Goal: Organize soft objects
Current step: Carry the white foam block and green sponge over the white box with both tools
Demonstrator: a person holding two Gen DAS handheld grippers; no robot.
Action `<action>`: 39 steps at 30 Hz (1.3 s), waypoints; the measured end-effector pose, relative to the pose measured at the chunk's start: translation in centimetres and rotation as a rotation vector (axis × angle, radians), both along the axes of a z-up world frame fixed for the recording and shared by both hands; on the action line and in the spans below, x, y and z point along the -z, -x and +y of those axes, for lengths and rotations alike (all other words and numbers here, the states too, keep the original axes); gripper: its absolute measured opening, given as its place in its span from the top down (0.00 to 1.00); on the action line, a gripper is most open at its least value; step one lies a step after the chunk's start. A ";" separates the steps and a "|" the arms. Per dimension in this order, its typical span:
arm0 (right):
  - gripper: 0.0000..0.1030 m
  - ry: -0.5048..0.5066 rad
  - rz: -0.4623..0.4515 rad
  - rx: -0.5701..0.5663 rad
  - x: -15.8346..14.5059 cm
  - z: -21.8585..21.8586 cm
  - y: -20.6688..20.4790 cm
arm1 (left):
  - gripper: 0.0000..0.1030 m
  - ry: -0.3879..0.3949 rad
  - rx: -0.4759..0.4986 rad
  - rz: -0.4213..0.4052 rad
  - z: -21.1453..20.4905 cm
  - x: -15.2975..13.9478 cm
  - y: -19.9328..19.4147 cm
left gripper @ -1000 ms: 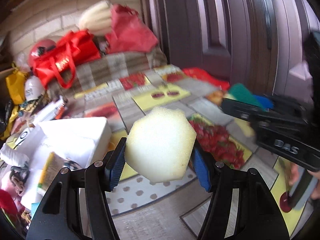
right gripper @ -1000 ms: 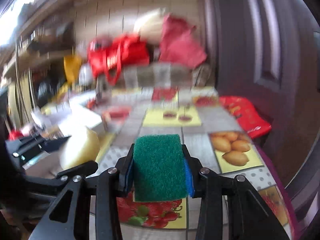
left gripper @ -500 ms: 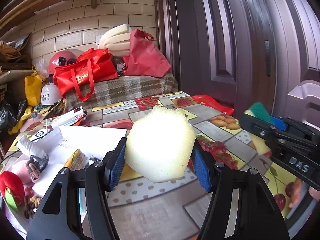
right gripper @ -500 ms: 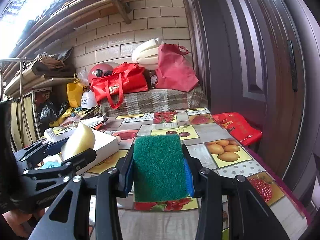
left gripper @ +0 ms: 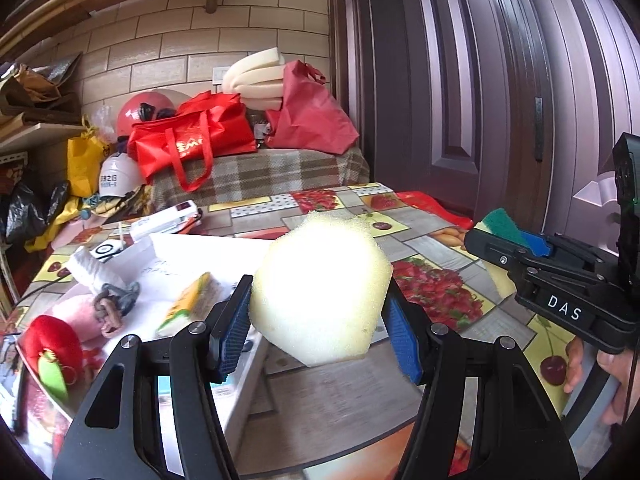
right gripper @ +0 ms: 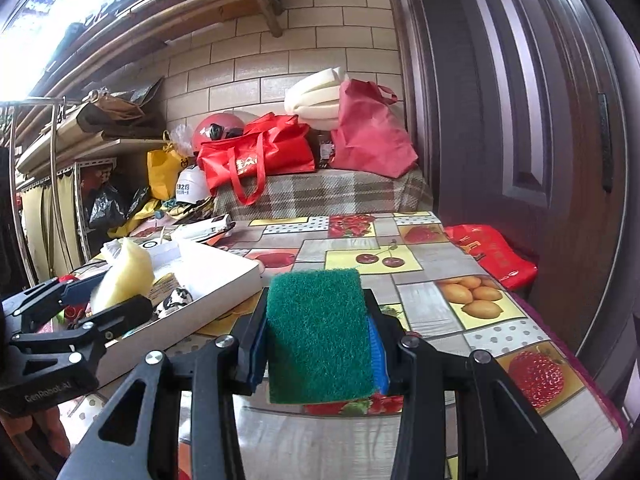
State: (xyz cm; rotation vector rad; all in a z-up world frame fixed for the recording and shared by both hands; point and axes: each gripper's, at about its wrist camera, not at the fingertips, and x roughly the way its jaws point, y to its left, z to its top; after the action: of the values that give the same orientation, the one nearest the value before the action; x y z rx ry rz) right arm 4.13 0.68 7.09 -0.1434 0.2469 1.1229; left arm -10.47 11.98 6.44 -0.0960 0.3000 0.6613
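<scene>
The left gripper (left gripper: 320, 320) is clamped on a pale yellow foam sponge (left gripper: 322, 290), its blue pads pressing both sides and the jaws roughly half spread around the bulky piece. The sponge hangs above the near edge of the white tray (left gripper: 240, 392), over the table's fruit-patterned cloth (left gripper: 436, 292). To the right of the tray, the right gripper (right gripper: 318, 338) is nearly closed on a green scouring pad (right gripper: 318, 332), gripped upright between its jaws, with a blue layer showing along the pad's right side. A hand (left gripper: 576, 364) grips that tool's handle at the right edge of the left wrist view.

Inside the tray lie a yellow-and-white packet (left gripper: 186, 304), a grey and brown knotted rope piece (left gripper: 114, 304) and a folded white cloth (left gripper: 90, 268). Just left of the tray sit a pink soft item (left gripper: 78, 314) and a red plush toy (left gripper: 50, 346) with a green tag.

Beyond the tray's far edge a white and red box (left gripper: 166, 216) lies on the cloth. Further back, past the table, a plaid-covered bench (right gripper: 328, 192) carries a red tote bag (right gripper: 256, 156), a dull red sack (right gripper: 370, 140), stacked cream foam sheets (right gripper: 316, 96) and a red helmet (right gripper: 218, 128). A white helmet (right gripper: 190, 186) and a yellow bag (right gripper: 162, 172) sit left of the bench, under the tiled wall (right gripper: 280, 52).
</scene>
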 end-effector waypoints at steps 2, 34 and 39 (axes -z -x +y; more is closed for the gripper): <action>0.60 0.007 0.000 -0.008 0.1 0.2 0.3 | 0.40 -0.001 -0.012 0.000 0.3 0.0 0.8; 0.59 0.078 -0.037 -0.145 0.6 7.2 5.5 | 0.39 0.052 -0.261 -0.012 9.0 0.8 10.1; 0.59 0.083 -0.036 -0.167 0.6 8.8 6.5 | 0.39 0.072 -0.281 -0.008 10.2 0.9 10.6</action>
State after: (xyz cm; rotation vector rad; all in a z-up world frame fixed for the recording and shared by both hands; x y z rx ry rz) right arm -2.32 9.53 6.46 -0.2609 0.2532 1.2753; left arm -21.06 22.19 5.54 -0.2122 0.3050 0.9285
